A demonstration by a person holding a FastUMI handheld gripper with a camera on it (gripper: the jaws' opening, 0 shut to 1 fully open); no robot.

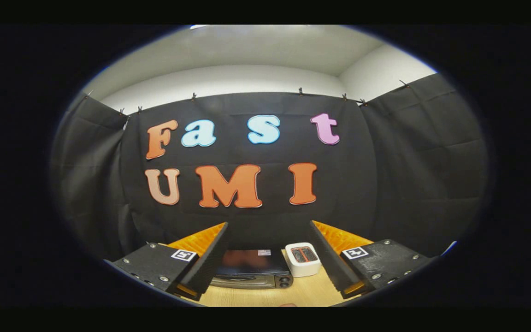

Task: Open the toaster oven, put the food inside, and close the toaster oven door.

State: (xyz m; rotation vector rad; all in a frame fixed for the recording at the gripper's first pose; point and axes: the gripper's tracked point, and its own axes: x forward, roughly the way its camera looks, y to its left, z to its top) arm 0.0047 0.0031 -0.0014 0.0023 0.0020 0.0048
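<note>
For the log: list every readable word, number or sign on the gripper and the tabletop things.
Oven sticker: too small to read.
White box: no readable text.
Gripper, open, holding nothing: square coded markers, no words.

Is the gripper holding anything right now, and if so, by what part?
Nothing is held. The gripper is open, its fingers spread wide in the air, with the toaster oven and the white container on the table beyond them.
</note>
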